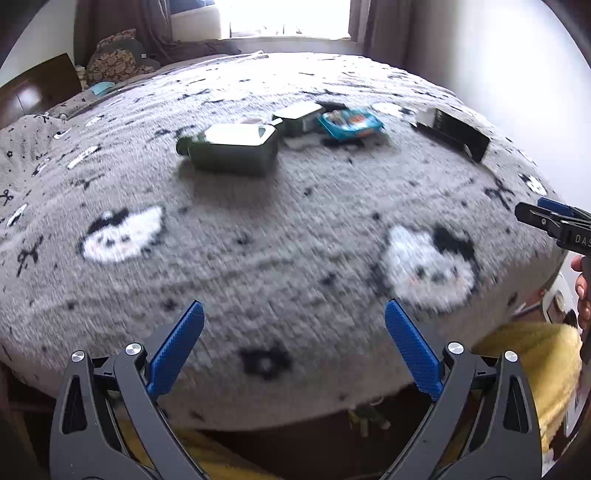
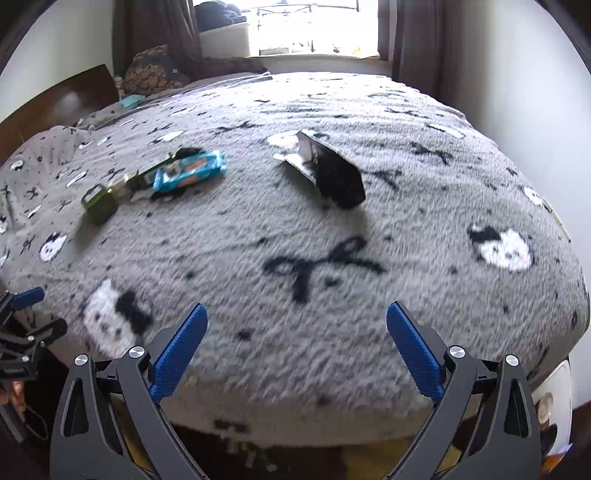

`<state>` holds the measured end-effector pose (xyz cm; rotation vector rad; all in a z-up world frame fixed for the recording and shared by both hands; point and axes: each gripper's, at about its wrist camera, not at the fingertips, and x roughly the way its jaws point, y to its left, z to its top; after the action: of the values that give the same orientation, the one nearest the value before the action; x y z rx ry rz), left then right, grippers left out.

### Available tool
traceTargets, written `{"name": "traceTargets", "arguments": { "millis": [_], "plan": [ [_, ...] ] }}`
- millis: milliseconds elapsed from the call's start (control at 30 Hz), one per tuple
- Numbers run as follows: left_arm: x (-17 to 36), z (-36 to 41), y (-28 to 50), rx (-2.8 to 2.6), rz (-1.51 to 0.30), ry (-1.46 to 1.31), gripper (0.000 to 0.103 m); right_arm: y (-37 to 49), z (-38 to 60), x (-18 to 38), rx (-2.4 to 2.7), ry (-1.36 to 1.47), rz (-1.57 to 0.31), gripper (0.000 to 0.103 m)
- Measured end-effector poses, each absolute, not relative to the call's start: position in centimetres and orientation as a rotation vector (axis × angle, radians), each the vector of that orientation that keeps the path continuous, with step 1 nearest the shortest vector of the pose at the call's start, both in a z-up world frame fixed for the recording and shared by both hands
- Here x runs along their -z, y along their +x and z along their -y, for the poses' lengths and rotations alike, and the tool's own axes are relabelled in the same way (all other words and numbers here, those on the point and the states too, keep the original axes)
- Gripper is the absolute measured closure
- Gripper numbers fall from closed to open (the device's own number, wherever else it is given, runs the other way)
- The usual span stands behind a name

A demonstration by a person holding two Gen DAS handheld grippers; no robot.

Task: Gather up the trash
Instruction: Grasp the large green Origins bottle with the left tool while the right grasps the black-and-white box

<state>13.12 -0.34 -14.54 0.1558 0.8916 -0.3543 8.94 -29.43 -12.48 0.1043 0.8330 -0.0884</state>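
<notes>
Trash lies on a grey patterned blanket (image 1: 295, 221) covering a bed. A dark green bottle (image 1: 232, 149) lies on its side, with a green box (image 1: 299, 118), a blue snack wrapper (image 1: 349, 123) and a black carton (image 1: 452, 133) behind it. In the right wrist view the bottle (image 2: 99, 202), wrapper (image 2: 190, 171) and black carton (image 2: 328, 170) lie ahead. My left gripper (image 1: 293, 314) is open and empty over the bed's near edge. My right gripper (image 2: 295, 317) is open and empty too; it also shows at the left wrist view's right edge (image 1: 554, 221).
Pillows (image 1: 118, 61) and a dark headboard (image 1: 33, 92) stand at the far left, a bright window (image 1: 288, 18) with curtains behind. Something yellow (image 1: 535, 354) lies on the floor below the bed's near edge. A white object (image 2: 554, 398) sits at the lower right.
</notes>
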Motion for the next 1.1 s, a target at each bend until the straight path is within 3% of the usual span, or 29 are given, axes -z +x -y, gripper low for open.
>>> {"name": "traceTargets", "arguments": {
  "millis": [833, 967, 1100],
  "plan": [
    [15.4, 2.3, 31.5, 0.229, -0.959, 0.036, 0.008, 23.8, 32.6, 13.3, 0.160, -0.023, -0.847, 0.005],
    [15.8, 2.8, 32.0, 0.225, -0.957, 0.080, 0.009, 25.3, 32.7, 14.2, 0.146, -0.038, -0.884, 0.015],
    [16.0, 2.7, 31.1, 0.249, -0.949, 0.122, 0.009, 25.8, 33.3, 14.8, 0.114, -0.007, -0.907, 0.019]
  ]
}}
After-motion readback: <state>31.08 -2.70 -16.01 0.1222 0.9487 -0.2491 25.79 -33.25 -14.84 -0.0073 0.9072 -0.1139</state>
